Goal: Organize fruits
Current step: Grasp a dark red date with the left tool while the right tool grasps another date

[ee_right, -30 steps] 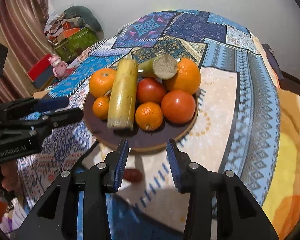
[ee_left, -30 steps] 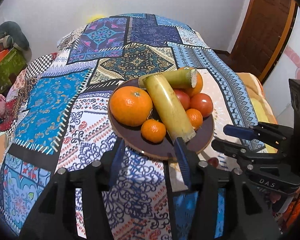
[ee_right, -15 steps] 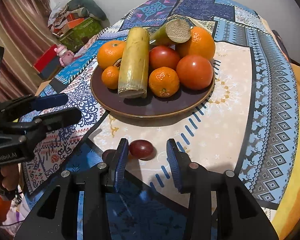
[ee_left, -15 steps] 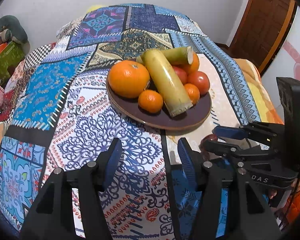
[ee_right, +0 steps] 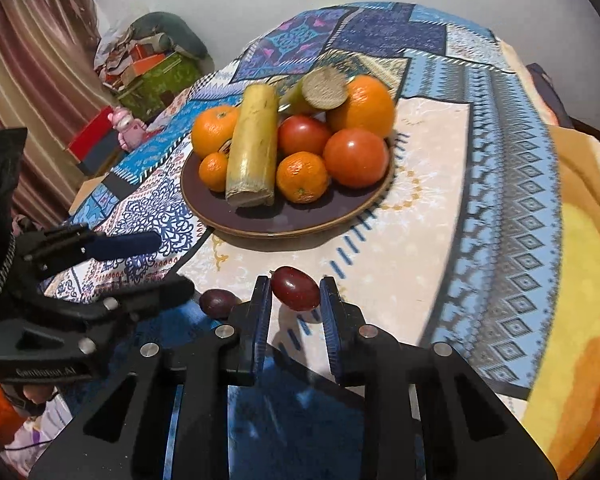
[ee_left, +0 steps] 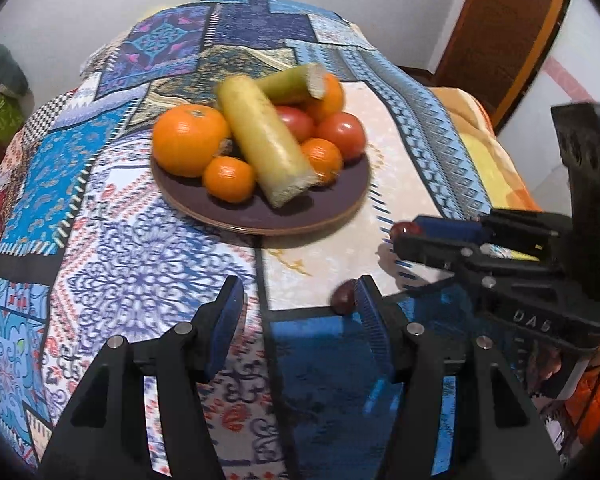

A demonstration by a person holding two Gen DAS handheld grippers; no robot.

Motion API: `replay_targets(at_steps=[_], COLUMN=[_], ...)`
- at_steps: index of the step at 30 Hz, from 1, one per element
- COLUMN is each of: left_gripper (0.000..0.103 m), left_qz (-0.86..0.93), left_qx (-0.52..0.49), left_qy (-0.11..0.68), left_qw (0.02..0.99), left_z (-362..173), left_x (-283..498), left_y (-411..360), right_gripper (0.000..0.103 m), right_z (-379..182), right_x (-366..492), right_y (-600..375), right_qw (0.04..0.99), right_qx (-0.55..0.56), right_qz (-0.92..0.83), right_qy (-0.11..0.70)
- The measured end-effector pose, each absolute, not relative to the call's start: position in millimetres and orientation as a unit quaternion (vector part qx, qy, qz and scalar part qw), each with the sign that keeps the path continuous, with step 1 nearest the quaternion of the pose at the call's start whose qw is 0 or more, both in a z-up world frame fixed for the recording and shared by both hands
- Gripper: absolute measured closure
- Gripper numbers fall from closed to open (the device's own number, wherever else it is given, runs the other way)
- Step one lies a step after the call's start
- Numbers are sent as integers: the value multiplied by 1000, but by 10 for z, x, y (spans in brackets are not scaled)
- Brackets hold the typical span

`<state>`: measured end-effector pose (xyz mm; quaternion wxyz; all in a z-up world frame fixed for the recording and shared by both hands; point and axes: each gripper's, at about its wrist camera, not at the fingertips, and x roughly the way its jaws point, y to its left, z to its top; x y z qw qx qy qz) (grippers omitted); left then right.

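Only the right wrist view shows us the right gripper [ee_right: 295,294] pinching a red grape [ee_right: 295,289] just before the plate [ee_right: 284,222]; our left gripper [ee_left: 298,304] gapes beside a darker grape [ee_left: 343,298]

dark grape [ee_left: 343,297] half hidden behind left gripper [ee_left: 298,306] finger, plate [ee_left: 260,220] fruit blurred

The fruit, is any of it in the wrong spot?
Yes. Two small dark red fruits are off the plate: one sits between the right tongs, the other lies on the cloth beside them. The rest is piled on the plate.
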<state>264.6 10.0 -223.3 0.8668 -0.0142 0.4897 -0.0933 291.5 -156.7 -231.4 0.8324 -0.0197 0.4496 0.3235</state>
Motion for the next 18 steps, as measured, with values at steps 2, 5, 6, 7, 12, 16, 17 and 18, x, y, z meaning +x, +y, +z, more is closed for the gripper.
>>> replay_targets(at_steps=[2, 5, 6, 7, 12, 16, 17, 18], left_gripper=[45, 48, 52, 58, 77, 83, 84, 84], left_qz=[-106, -111, -111, -111, -102, -103, -102, -102], left_qx=[-13, -4, -3, -1, 9, 11, 8, 5], left_qy=[495, 501, 504, 509, 517, 514, 512, 511], left_qw=[862, 858, 857, 854, 850, 852, 853, 853], left_z=[-2254, -2295, -2315, -2342, -2433, -2417, -2406, -2394], left_x=[2650, 2672, 2684, 2705, 2745, 2723, 2714, 2709], left_y=[25, -83, -112, -141, -215, -234, -219, -203], right_gripper=[80, 80, 80, 80, 80, 80, 80, 80], right_z=[-2293, -2264, -2254, -2244, -2215, -2205, -2202, -2198], right_x=[2902, 2877, 2869, 2860, 2829, 2824, 2828, 2831], right_y=[-1629, -1721, -1744, -1776, -1856, -1843, -1833, -1821], right_qw=[836, 840, 841, 842, 843, 842, 842, 842], right_qx=[-18, -14, -12, -9, 2, 4, 5, 5], right_qz=[318, 312, 311, 311, 312, 316, 317, 318], right_qy=[447, 444, 443, 441, 438, 437, 436, 435])
